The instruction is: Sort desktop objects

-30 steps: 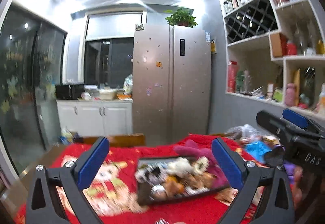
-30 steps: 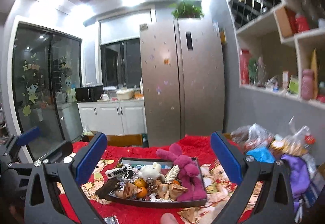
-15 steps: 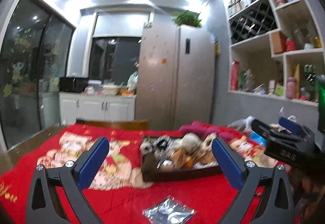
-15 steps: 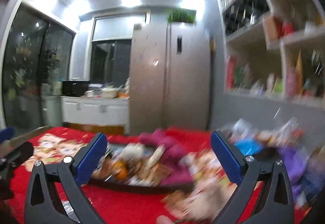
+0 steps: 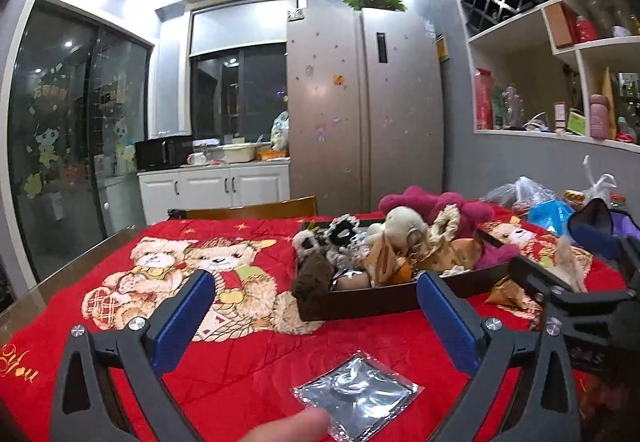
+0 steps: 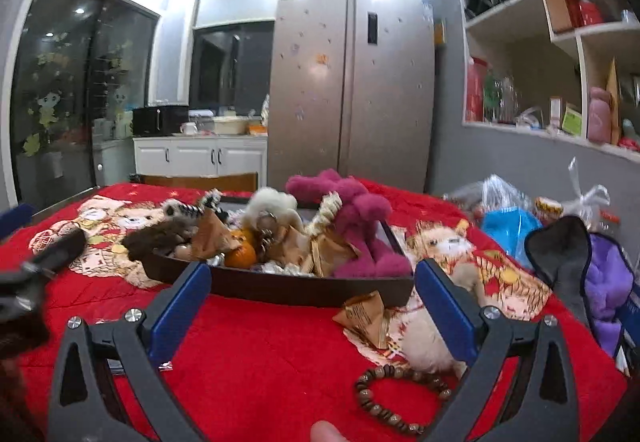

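Note:
A dark tray [image 5: 360,302] full of plush toys, snack packets and small items sits on the red bear-print cloth [image 5: 240,354]; it also shows in the right wrist view [image 6: 280,288]. My left gripper [image 5: 316,316] is open and empty above a silver foil packet [image 5: 356,398]. My right gripper [image 6: 312,300] is open and empty just before the tray, with a brown bead bracelet [image 6: 396,398] and a tan wrapped snack [image 6: 366,316] lying near it. The right gripper also shows at the right edge of the left wrist view [image 5: 568,282].
Plastic bags, a blue pack [image 6: 510,228] and a purple pouch [image 6: 604,282] crowd the table's right side. A pink plush [image 6: 360,217] sticks up from the tray. A wooden chair back [image 5: 248,209] stands at the far edge, with a fridge [image 5: 364,105] behind.
Both grippers have dropped lower and closer to the table. The foil packet and the bead bracelet have come into view in front of them. Both stay open.

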Demonstrator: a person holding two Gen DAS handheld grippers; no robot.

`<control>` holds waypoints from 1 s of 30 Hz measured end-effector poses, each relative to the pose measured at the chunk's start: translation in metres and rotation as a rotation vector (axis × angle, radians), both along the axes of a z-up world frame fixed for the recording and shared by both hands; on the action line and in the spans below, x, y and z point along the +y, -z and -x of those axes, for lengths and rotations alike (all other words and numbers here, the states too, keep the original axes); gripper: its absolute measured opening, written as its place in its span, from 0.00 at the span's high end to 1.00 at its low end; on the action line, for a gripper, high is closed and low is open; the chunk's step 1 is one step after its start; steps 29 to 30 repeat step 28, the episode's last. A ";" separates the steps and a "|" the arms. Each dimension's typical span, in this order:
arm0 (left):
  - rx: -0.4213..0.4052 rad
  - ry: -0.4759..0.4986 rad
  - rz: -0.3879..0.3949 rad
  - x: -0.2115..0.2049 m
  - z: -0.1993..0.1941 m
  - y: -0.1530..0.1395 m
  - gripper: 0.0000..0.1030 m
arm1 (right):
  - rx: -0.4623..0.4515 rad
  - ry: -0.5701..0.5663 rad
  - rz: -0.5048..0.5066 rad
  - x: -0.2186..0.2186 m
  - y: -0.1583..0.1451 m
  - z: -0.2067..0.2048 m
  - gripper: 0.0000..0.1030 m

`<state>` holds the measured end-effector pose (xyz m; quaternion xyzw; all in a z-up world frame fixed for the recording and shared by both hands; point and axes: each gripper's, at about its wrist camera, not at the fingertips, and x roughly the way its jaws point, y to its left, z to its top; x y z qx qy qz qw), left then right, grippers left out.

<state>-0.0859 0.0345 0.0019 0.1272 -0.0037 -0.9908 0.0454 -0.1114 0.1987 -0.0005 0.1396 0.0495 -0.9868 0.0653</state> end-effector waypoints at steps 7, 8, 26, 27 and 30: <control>-0.025 -0.039 -0.098 -0.022 0.003 0.002 0.00 | -0.036 -0.007 -0.004 -0.001 -0.002 0.004 0.00; -0.032 -0.039 -0.101 -0.023 0.004 0.002 0.00 | -0.041 -0.006 -0.001 0.000 -0.002 0.005 0.00; -0.031 -0.021 -0.059 -0.012 0.002 0.002 0.00 | -0.064 -0.022 -0.009 -0.002 -0.001 0.010 0.00; -0.031 -0.020 -0.056 -0.012 0.002 0.002 0.00 | -0.066 -0.024 -0.010 -0.003 -0.001 0.010 0.00; -0.031 -0.019 -0.052 -0.011 0.002 0.002 0.00 | -0.068 -0.025 -0.010 -0.003 0.000 0.010 0.00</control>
